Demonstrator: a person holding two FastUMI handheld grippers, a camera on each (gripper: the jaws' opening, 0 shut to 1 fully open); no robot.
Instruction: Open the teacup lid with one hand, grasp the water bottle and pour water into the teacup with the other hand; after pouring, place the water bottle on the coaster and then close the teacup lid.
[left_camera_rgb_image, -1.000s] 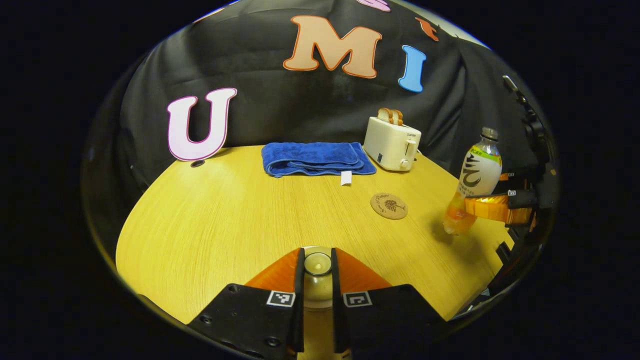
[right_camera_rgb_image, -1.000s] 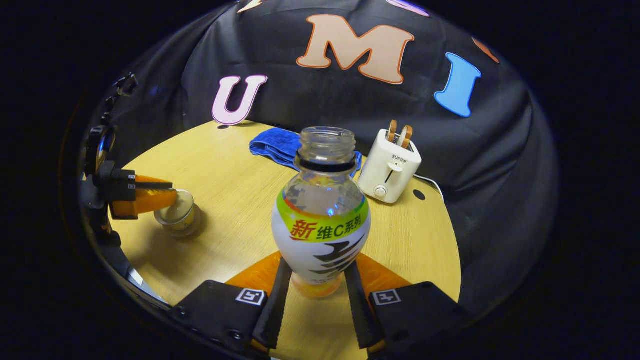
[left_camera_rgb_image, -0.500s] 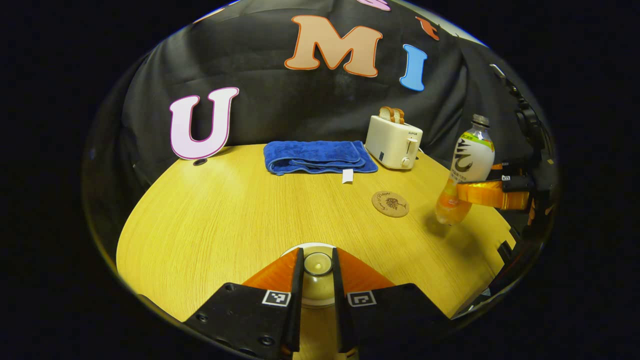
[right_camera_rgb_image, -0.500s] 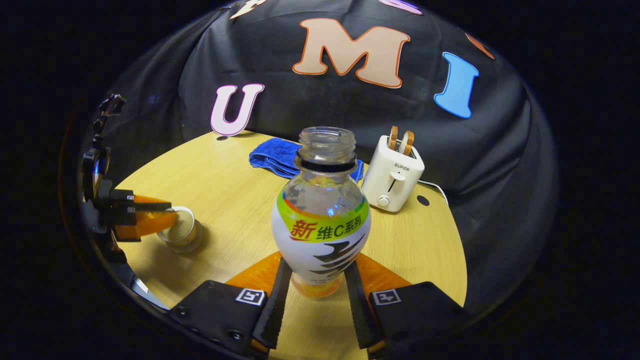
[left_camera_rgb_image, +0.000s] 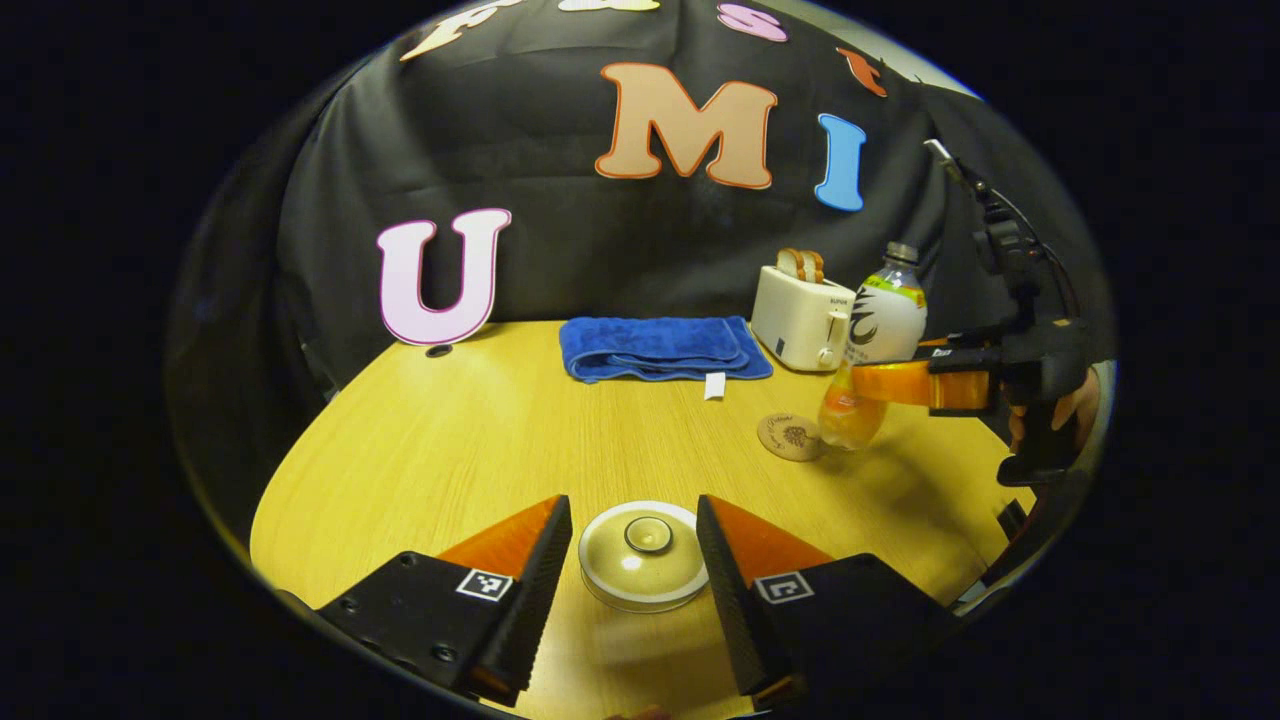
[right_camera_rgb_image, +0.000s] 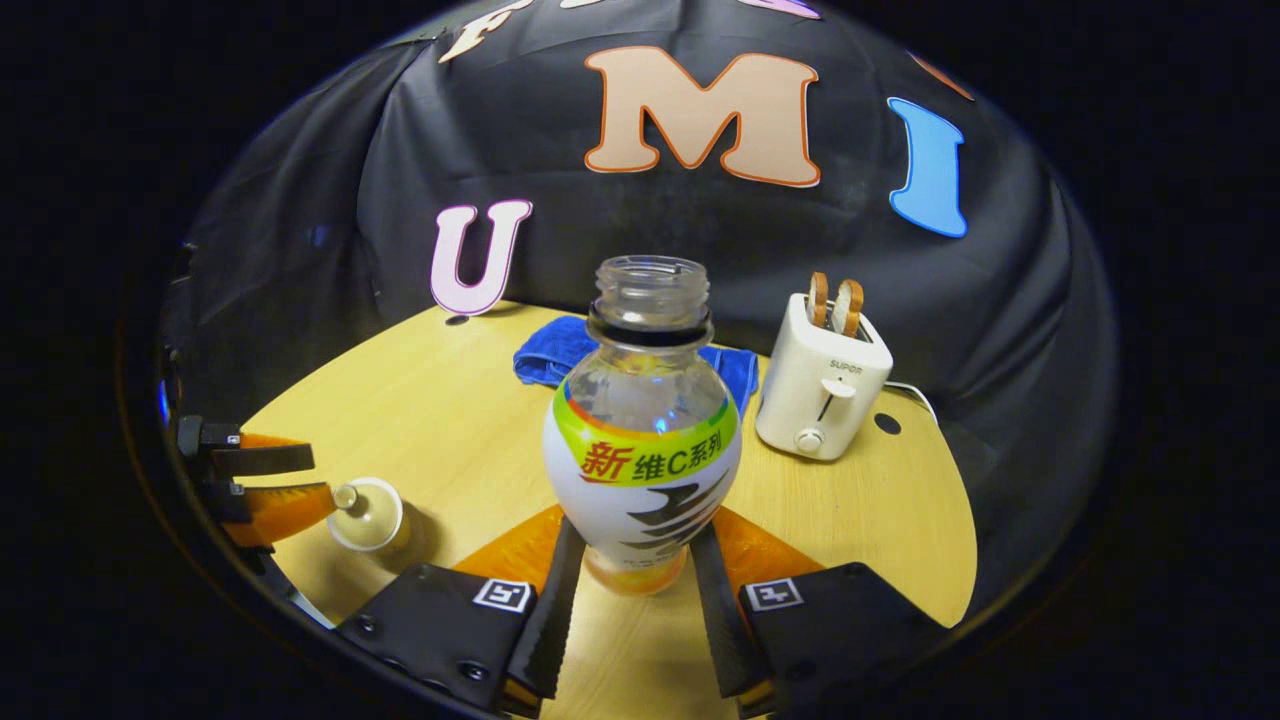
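Observation:
The cream teacup (left_camera_rgb_image: 643, 590) stands near the table's front edge with its lid (left_camera_rgb_image: 645, 548) on. My left gripper (left_camera_rgb_image: 630, 507) is open, one finger on either side of the lid and neither touching it. In the right gripper view the left gripper (right_camera_rgb_image: 300, 478) stands open beside the teacup (right_camera_rgb_image: 370, 515). My right gripper (right_camera_rgb_image: 635, 535) is shut on the lower body of the uncapped water bottle (right_camera_rgb_image: 645, 440). In the left gripper view the right gripper (left_camera_rgb_image: 885, 383) holds the bottle (left_camera_rgb_image: 880, 325) slightly tilted. Its orange base is at the right edge of the round cork coaster (left_camera_rgb_image: 790, 438).
A folded blue towel (left_camera_rgb_image: 660, 348) lies at the back of the wooden table (left_camera_rgb_image: 450, 440). To its right stands a white toaster (left_camera_rgb_image: 805, 318) with toast in it. A hand (left_camera_rgb_image: 1065, 410) holds the right gripper near the table's right edge.
My left gripper has opened, let go of the lid's knob and drawn back; the lid sits on the teacup. The right gripper has carried the bottle left to the coaster.

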